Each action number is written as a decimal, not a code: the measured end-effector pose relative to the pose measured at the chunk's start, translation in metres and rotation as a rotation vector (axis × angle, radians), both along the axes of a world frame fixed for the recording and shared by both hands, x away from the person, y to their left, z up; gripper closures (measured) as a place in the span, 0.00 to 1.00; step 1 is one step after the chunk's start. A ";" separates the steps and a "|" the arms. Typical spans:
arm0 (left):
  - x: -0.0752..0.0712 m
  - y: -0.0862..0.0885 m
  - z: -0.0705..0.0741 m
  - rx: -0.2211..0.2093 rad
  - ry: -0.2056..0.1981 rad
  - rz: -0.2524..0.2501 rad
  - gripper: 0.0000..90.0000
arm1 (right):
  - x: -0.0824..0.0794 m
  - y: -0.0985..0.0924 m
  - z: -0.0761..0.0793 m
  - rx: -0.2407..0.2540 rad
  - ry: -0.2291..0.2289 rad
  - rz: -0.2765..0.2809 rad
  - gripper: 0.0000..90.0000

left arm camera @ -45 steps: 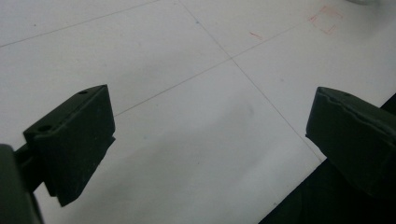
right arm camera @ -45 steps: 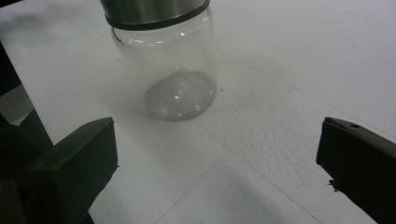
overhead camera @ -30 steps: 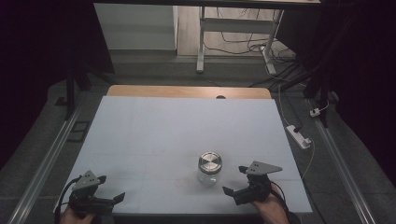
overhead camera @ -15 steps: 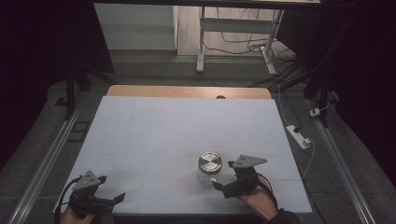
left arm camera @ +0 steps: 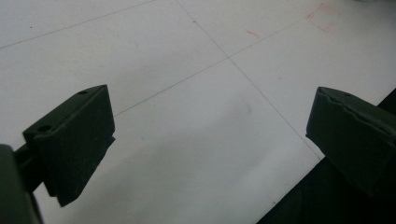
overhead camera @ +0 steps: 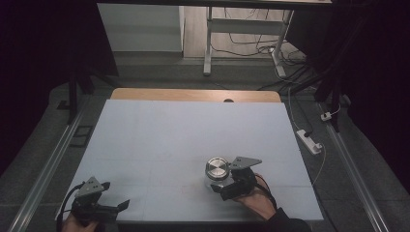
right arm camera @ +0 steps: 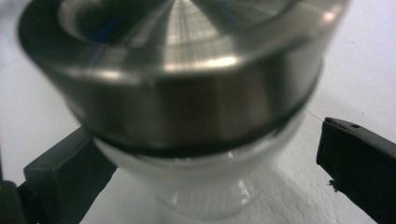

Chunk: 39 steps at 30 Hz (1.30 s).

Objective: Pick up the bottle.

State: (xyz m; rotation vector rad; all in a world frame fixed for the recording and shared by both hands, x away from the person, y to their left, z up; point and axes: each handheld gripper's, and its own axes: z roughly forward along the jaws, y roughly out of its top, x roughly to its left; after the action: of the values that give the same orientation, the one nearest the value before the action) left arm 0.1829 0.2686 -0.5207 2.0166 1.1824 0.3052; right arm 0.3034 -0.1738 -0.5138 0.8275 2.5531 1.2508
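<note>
Your right gripper has its fingers spread either side of the glass jar, which stands upright with its metal lid on, near the front edge of the white desk. Your left gripper sits at the front left corner, fingers spread over bare desk, holding nothing

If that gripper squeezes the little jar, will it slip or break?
The jar looks like clear glass below a metal lid, so it is probably stiff, smooth and a bit slippery. The right gripper stands open around its body; a hard squeeze might crack it. It looks squat, so unlikely to tip.
</note>
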 end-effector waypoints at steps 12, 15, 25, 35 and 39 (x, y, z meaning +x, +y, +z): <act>0.000 0.000 0.000 0.000 -0.001 0.000 0.02 | 0.007 0.009 -0.004 -0.005 -0.010 0.032 0.01; 0.000 0.000 0.000 0.000 -0.002 -0.001 0.02 | 0.004 0.012 -0.001 -0.014 -0.054 0.064 0.10; 0.000 0.001 0.000 -0.005 -0.006 -0.005 0.02 | 0.001 0.012 0.000 -0.015 -0.116 0.095 0.16; 0.000 0.001 0.000 -0.013 -0.006 -0.007 0.02 | 0.000 0.012 0.001 -0.016 -0.118 0.078 0.16; 0.000 0.002 0.000 -0.014 -0.005 -0.007 0.02 | 0.001 0.010 0.005 0.002 -0.114 0.073 0.16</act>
State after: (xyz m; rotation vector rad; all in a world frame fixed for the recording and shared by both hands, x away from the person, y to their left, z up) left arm 0.1826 0.2701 -0.5205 2.0063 1.1714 0.2977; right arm 0.3042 -0.1643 -0.5085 0.6489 2.5128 1.2826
